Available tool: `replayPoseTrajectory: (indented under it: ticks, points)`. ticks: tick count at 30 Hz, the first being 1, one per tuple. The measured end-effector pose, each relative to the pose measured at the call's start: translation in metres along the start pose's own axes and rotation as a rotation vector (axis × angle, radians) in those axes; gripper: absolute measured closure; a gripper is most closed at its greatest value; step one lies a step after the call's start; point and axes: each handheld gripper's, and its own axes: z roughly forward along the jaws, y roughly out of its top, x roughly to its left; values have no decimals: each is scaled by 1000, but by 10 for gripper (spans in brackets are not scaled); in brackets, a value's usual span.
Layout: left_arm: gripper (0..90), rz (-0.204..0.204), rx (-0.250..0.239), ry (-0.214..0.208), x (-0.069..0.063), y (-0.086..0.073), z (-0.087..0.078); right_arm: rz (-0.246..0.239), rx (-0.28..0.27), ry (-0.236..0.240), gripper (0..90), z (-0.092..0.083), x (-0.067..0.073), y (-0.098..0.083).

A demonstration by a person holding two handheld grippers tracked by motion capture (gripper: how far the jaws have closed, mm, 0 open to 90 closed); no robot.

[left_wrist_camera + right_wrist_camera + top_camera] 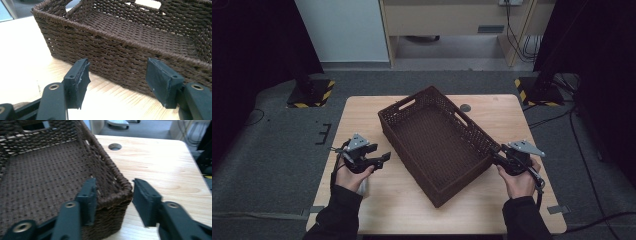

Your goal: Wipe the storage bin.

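On the left side of the table (362, 115), the left gripper (384, 158) rests low with its jaws spread and nothing between them. It points at the basket's (437, 140) long near-left wall from just beside it, without touching; in the left gripper view that wall (112, 52) fills the gap ahead of the open pads, so the hand seems parked there, ready to steady or take that side.

The basket sits in the middle of the table, turned at an angle, one corner toward the person. It is dark brown woven cord, rectangular, with a thick braided rim, handle slots cut in its short ends, and nothing inside.

On the right, the right gripper (499, 155) straddles the basket's rim (120, 185) at the near-right corner, one pad inside, one outside. Its jaws stand apart and do not pinch the rim, which suggests a grip being let go or not yet made.
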Motion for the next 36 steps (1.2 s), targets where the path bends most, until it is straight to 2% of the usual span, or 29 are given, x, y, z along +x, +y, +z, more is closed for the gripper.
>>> replayPoseTrajectory:
  ticks: [4, 5, 7, 9, 18, 23, 27, 32, 36]
  points:
    - [341, 3, -2, 9, 2, 1, -1, 14, -7, 13, 478, -5, 4, 1]
    - [341, 1, -3, 14, 3, 0, -1, 18, -5, 27, 472, -7, 8, 0]
    - [338, -1, -6, 19, 4, 0, -2, 9, 9, 21, 461, -4, 13, -4]
    - [337, -5, -12, 24, 6, 1, -3, 15, 0, 13, 461, -1, 15, -6]
    - [326, 3, -11, 40, 14, 7, 1, 14, -27, 1, 466, 13, 4, -3]
    - [319, 7, -11, 53, 20, 12, 3, 13, -7, -3, 435, 13, 3, 1]
    - [313, -1, -21, 62, 28, 18, 9, 29, -3, 28, 410, 13, 9, -3]
    - [302, 0, -21, 68, 35, 25, 16, 15, -12, 17, 427, 16, 7, -3]
    - [301, -4, -20, 76, 41, 32, 28, 7, -27, 12, 437, 22, 2, -1]
